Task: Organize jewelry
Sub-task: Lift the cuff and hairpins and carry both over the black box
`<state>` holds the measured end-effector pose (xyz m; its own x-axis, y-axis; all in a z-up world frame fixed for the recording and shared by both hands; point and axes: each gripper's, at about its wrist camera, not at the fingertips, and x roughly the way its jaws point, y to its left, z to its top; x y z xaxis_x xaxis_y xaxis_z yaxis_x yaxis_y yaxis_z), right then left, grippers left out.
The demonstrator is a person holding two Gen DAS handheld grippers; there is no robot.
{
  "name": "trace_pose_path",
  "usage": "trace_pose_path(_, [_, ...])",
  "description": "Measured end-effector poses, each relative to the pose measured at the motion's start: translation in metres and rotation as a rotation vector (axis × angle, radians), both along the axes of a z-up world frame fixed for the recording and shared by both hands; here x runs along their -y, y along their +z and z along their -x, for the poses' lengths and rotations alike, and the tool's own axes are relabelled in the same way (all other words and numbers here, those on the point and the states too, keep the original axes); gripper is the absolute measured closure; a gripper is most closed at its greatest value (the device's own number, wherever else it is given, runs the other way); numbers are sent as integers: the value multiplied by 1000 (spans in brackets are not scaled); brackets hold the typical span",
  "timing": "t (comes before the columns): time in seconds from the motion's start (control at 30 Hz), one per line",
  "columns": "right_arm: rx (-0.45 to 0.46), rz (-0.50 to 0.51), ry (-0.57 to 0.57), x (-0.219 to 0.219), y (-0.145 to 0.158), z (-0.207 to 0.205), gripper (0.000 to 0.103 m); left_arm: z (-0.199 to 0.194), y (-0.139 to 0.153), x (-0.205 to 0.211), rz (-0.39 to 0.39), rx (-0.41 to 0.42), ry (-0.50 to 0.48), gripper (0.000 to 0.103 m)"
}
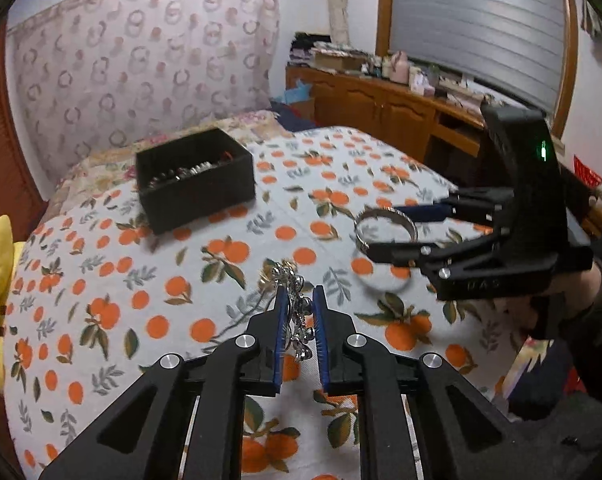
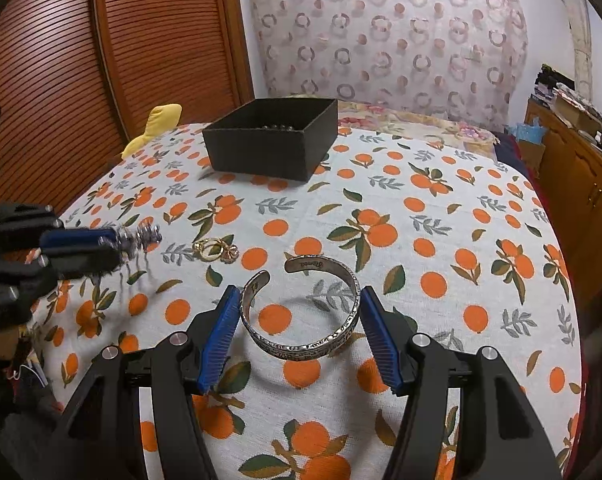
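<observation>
My left gripper (image 1: pixel 299 294) is shut on a silver beaded bracelet (image 1: pixel 295 312), held above the orange-print cloth; it also shows at the left of the right wrist view (image 2: pixel 117 244), with the bracelet (image 2: pixel 141 238) dangling. My right gripper (image 2: pixel 297 300) is shut on a silver cuff bangle (image 2: pixel 301 320), its blue pads touching the cuff's two sides, lifted above the cloth. In the left wrist view the right gripper (image 1: pixel 385 228) holds the bangle (image 1: pixel 385 226) at the right. A black box (image 2: pixel 271 138) with jewelry inside stands at the far side; it also shows in the left wrist view (image 1: pixel 195 178).
Gold rings (image 2: pixel 213 249) lie on the orange-print cloth (image 2: pixel 421 240) between the grippers. A yellow plush (image 2: pixel 157 124) sits at the bed's far left edge. A patterned headboard (image 2: pixel 381 32) rises behind the box. A wooden cabinet (image 1: pixel 381 100) stands to the right.
</observation>
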<state>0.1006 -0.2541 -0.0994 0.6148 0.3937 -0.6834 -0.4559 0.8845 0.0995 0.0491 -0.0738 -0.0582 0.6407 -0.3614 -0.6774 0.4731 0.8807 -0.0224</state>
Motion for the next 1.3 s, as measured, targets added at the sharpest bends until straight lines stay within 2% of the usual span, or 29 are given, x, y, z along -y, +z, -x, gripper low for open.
trace_pose_path(0.47, [29, -16, 35, -15, 13, -10, 40, -23, 30, -26, 77, 58, 73, 95])
trace_pose_path(0.7, [57, -35, 55, -22, 28, -26, 40, -43, 52, -34, 79, 100, 99, 95])
trace_pose_path(0.93, [86, -47, 83, -34, 47, -56, 40, -71, 72, -39, 76, 139, 121, 95])
trace_pose_path(1.3, [123, -40, 128, -69, 60, -118, 40, -122, 83, -51, 85, 142, 164, 95])
